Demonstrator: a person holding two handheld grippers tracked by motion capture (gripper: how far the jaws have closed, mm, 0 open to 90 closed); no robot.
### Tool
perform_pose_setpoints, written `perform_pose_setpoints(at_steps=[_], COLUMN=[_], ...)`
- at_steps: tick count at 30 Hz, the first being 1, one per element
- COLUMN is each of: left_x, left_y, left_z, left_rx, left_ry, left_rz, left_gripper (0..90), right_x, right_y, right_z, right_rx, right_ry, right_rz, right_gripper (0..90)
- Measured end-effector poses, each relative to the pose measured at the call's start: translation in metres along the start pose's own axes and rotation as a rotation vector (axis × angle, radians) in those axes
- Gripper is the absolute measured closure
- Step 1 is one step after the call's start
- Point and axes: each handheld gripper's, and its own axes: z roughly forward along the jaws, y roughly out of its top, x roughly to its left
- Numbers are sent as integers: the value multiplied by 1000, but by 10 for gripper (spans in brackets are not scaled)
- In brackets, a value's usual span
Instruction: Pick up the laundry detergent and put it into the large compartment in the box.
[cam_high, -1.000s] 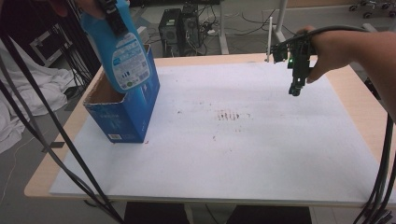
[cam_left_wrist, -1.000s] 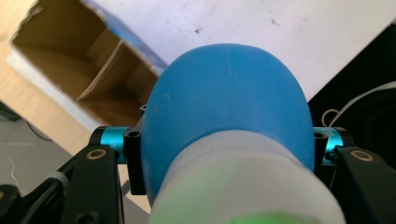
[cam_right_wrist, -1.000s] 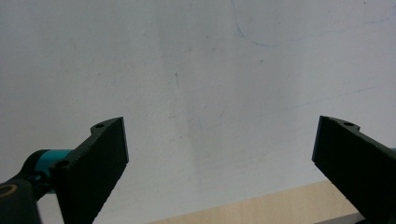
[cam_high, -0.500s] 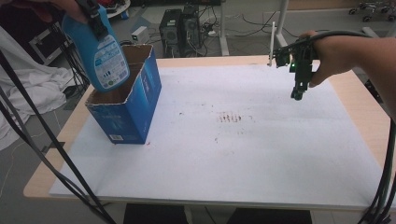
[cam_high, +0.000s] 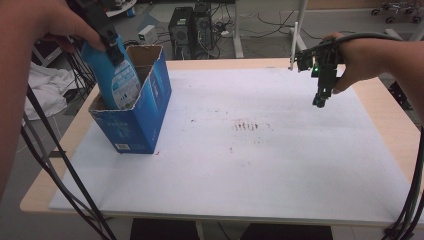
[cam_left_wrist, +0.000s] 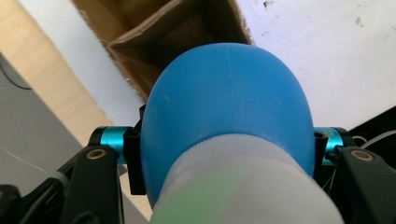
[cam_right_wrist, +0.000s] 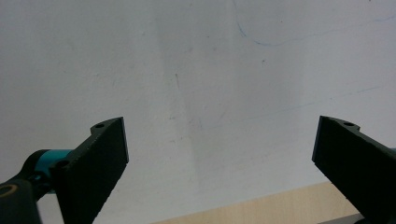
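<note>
Up at the far left corner of the table (cam_high: 210, 200), your left gripper (cam_high: 111, 40) is clenched on a blue plastic bottle (cam_high: 116, 80), gripping it just below the neck, with your left hand (cam_high: 47, 22) above it. The bottle stands nearly upright, leaning a little, with its lower part down inside the open top of a blue cardboard box (cam_high: 145, 117) (its printed label faces the near side). In the left gripper view the bottle's rounded blue shoulder (cam_left_wrist: 226, 107) swells between the two black jaws, which press on it from either side, and beyond it you can see the box's brown cardboard inside (cam_left_wrist: 163, 37). The pictures do not show whether the bottle's base touches the bottom of the box.

The box sits upright on the white sheet (cam_high: 280, 165) that covers most of the wooden table, close to the sheet's left edge.

Your right gripper (cam_high: 322, 85) hangs in the air over the far right part of the sheet, pointing down, held by your right hand (cam_high: 362, 57). Its jaws are spread wide with nothing between them; the right gripper view shows bare white sheet (cam_right_wrist: 210, 93) in the gap and a strip of wooden table edge (cam_right_wrist: 261, 207) below.
</note>
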Motion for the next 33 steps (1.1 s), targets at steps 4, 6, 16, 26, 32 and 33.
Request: perform_pose_setpoints(at_steps=[4, 6, 16, 26, 32, 33], left_x=[2, 2, 2, 0, 0, 0], left_y=[-1, -2, -3, -3, -3, -3], left_z=[25, 34, 67, 83, 91, 93], left_rx=[7, 15, 28, 46, 77, 86], left_ry=[-20, -25, -14, -7, 0, 4], left_rz=[4, 12, 91, 177, 229, 239], left_gripper=[386, 386, 386, 385, 385, 385], right_x=[0, 0, 1, 0, 0, 0], right_y=[2, 2, 3, 5, 8, 9], right_z=[1, 2, 3, 6, 8, 9], right_rx=[3, 0, -5, 0, 2, 2], right_ry=[-2, 0, 2, 3, 6, 7], right_rz=[-4, -5, 3, -4, -13, -9], right_gripper=[26, 26, 26, 26, 26, 26])
